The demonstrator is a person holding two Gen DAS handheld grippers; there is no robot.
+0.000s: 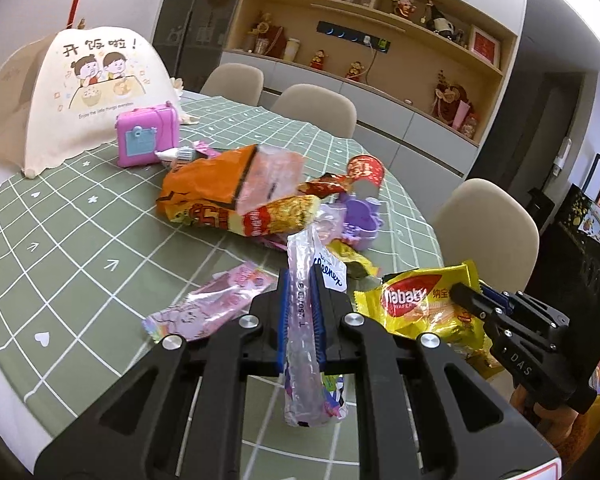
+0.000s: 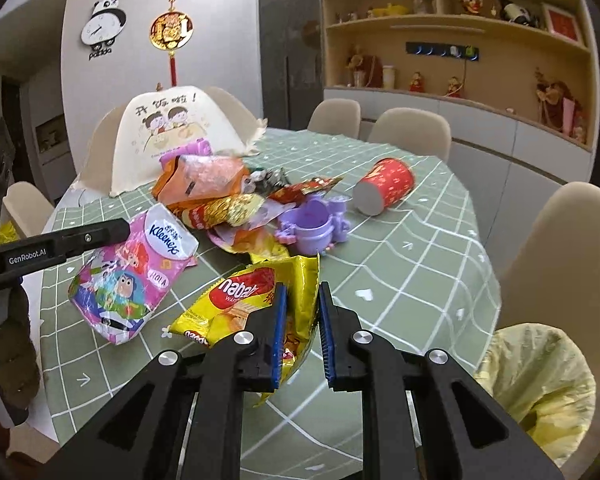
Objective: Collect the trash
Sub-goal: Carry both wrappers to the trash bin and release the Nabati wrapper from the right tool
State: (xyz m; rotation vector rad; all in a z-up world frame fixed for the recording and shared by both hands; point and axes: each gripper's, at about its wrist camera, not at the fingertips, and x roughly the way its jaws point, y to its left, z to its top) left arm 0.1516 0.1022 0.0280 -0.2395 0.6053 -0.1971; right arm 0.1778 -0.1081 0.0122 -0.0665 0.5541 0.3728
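- Left gripper [image 1: 300, 312] clamped narrow on a pink Kleenex tissue pack [image 1: 306, 320], held clear of the green checked tablecloth [image 1: 80, 240].
- Right gripper [image 2: 302, 332] pinched on a yellow Nabati wafer wrapper [image 2: 244, 300], blue pads [image 2: 279, 332] pressing its crumpled edge, wrapper hanging between the jaws.
- Remaining trash heaped mid-table: orange snack bag [image 2: 204, 180], with other crumpled wrappers around it.
- Purple toy pot [image 2: 314, 226] just beside the heap; red paper cup [image 2: 386, 190] lying on its side, apart to the right.
- Another pink wrapper [image 1: 212, 304] lying flat near the left gripper.
- Yellow-lined bin [image 2: 540, 384] low at right, past the table's edge.
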